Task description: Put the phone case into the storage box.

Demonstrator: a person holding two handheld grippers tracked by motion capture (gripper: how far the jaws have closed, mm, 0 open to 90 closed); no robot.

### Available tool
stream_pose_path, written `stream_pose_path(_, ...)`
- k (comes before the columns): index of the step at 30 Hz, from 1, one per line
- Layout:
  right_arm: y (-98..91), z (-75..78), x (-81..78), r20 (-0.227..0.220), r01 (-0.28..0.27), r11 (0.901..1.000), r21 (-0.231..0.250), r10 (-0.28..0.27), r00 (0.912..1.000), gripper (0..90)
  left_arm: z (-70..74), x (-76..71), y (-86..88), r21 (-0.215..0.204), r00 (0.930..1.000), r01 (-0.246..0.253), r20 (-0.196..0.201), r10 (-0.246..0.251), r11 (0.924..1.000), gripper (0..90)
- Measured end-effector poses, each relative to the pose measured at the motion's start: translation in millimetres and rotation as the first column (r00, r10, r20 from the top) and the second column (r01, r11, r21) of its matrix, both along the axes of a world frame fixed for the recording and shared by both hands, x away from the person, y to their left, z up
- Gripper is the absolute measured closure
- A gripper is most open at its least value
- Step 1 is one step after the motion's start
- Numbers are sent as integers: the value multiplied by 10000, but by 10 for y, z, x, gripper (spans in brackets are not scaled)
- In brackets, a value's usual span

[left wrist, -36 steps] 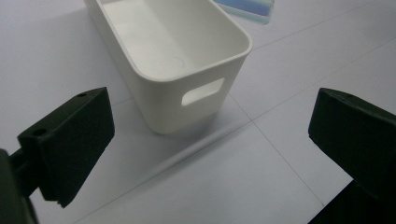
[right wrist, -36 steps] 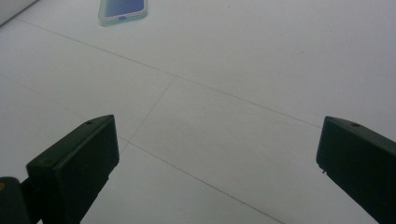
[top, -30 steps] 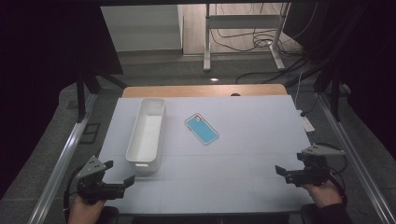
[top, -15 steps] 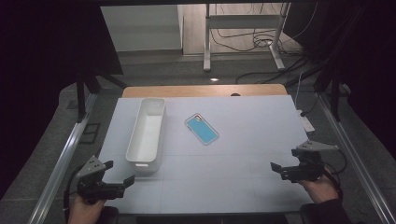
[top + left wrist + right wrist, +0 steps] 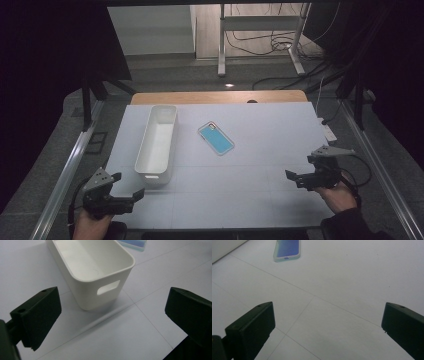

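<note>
A long white bin (image 5: 157, 141) lies lengthwise on the left half of the white table (image 5: 260, 150), empty inside. A blue phone case (image 5: 216, 138) lies flat near the table's middle, to the right of the bin. My left gripper (image 5: 131, 195) is open near the front left corner, just in front of the bin's near end (image 5: 100, 287), whose handle slot faces it. My right gripper (image 5: 294, 176) is open over the right side of the table, holding nothing. The phone case (image 5: 287, 250) lies well ahead of it, and a corner of the case (image 5: 132, 243) shows past the bin.
A wooden board (image 5: 215, 97) edges the table's far side. Metal rails (image 5: 65, 175) run along both sides. A white power strip (image 5: 327, 131) sits off the right edge. Cables and a stand's legs (image 5: 260, 45) lie on the floor beyond.
My right gripper has moved up the table and slightly left toward the middle. The left gripper has stayed put. Bin and phone case have not moved.
</note>
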State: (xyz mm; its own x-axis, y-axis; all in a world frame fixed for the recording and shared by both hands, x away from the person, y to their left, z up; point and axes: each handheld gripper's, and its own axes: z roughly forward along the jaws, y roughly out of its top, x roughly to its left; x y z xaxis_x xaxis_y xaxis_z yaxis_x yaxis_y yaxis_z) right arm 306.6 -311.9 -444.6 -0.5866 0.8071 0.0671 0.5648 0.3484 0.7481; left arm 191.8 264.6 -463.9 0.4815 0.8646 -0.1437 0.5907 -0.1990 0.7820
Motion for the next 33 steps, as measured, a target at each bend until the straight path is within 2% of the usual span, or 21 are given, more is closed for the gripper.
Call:
stream_pose_path(17, 202, -10, 167, -232, -574, 9983, -8, 574, 9981, 0, 0, 1, -2, 33, 10000, 40, -4, -40, 10000, 14)
stream_pose_path(33, 359, -52, 330, -323, -1011, 9945, -272, 1002, 9944, 0, -1, 5, -5, 77, 10000, 46, -61, -46, 10000, 14)
